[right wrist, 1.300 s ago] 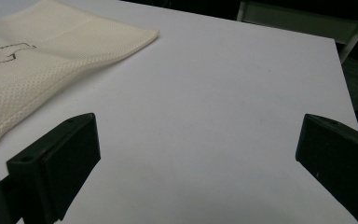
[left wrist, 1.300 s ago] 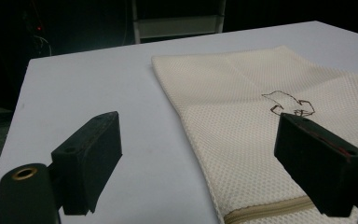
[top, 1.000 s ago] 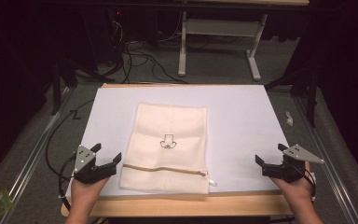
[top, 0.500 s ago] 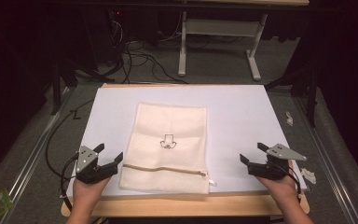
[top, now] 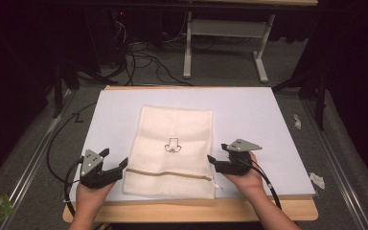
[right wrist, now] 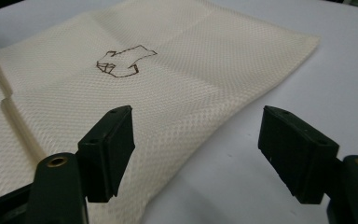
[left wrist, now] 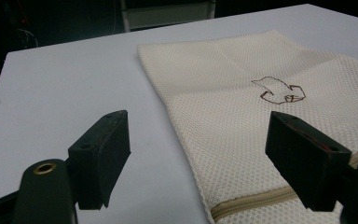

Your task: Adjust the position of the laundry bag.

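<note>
Left hand-held gripper (top: 117, 167) is held at the near left edge of the mesh bag (top: 175, 151), jaws apart, nothing clamped; its own view has one jaw over bare sheet and the other over the mesh above the zipper (left wrist: 251, 200). Right hand-held gripper (top: 215, 163) is seen at the bag's near right edge, jaws apart but just been closing, nothing pressed between them; in its own view the bag's edge (right wrist: 191, 154) runs through the gap. Bag is laid flat, centred on the white sheet (top: 268, 124) covering the desk (top: 196, 211), zipper end toward the person, small dark logo (top: 173, 145) mid-panel. Logo shape can't be made out. Whether the jaw tips touch the fabric cannot be told. Zipper pull is too small to resolve. Both forearms are cut off by the bottom frame edge. Scraps (top: 317, 179) beside the desk on the right are unidentifiable.
</note>
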{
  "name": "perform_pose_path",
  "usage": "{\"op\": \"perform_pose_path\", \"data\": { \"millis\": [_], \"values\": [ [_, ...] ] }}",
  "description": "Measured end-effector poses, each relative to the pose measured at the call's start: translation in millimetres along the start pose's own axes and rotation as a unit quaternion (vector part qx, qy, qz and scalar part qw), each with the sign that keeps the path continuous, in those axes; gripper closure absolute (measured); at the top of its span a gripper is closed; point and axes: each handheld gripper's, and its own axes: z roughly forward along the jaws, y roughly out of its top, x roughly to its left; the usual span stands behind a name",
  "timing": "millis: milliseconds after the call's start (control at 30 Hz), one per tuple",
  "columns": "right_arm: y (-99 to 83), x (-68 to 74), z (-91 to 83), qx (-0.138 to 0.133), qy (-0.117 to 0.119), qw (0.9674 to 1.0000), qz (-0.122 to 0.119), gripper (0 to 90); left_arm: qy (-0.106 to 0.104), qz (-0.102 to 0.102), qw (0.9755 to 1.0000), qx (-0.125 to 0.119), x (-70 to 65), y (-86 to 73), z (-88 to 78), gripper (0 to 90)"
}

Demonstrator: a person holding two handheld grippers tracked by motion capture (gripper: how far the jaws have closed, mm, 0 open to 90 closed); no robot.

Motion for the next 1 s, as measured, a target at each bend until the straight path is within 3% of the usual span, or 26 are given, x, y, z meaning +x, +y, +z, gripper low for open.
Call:
{"op": "perform_pose_path", "data": {
  "millis": [67,167,200,267,300,367,400,433,500,700,833,1000],
  "values": [
    [6.1,-1.4,21.3,0.022,-0.014,0.9996,0.006,32.0,-0.001,0.000,1.0000,0.003,0.7,-0.8,0.3,22.9],
    [8.7,-7.7,33.6,0.036,-0.027,0.9989,0.010,34.6,-0.001,0.001,1.0000,0.004,0.8,-1.3,0.5,23.1],
    [9.9,-14.8,44.6,0.054,-0.036,0.9977,0.020,39.0,-0.002,0.001,1.0000,0.005,1.0,-1.8,0.2,23.3],
    [9.7,-16.9,48.5,0.064,-0.031,0.9972,0.023,41.3,-0.002,0.002,1.0000,0.005,1.1,-2.1,0.0,23.5],
    [6.6,-20.5,58.3,0.085,-0.014,0.9957,0.034,50.1,-0.002,0.003,1.0000,0.006,1.2,-2.4,-0.1,23.6],
    [5.1,-20.2,60.0,0.091,-0.008,0.9953,0.035,52.4,-0.002,0.003,1.0000,0.006,1.4,-2.5,-0.2,23.7],
    [4.4,-16.5,58.3,0.092,-0.014,0.9956,0.011,75.3,-0.002,0.004,1.0000,0.007,1.9,-2.6,-0.5,23.8],
    [4.4,-16.5,58.3,0.092,-0.014,0.9956,0.011,75.3,-0.002,0.004,1.0000,0.007,1.9,-2.6,-0.5,23.9],
    [6.1,-16.1,53.6,0.083,-0.008,0.9965,0.009,85.0,-0.002,0.002,1.0000,0.005,2.4,-2.5,-1.2,24.3],
    [4.8,-19.3,43.3,0.076,-0.019,0.9969,-0.008,86.4,-0.005,-0.001,1.0000,0.005,2.7,-2.0,-2.8,25.4],
    [0.7,-33.7,35.6,0.081,-0.039,0.9959,-0.011,86.2,-0.007,-0.001,0.9999,0.009,2.6,-2.7,-1.2,25.5],
    [-3.8,-55.2,23.9,0.080,-0.059,0.9950,0.004,85.8,-0.011,-0.002,0.9999,0.009,2.5,-2.7,-1.8,26.0]
  ]
}}
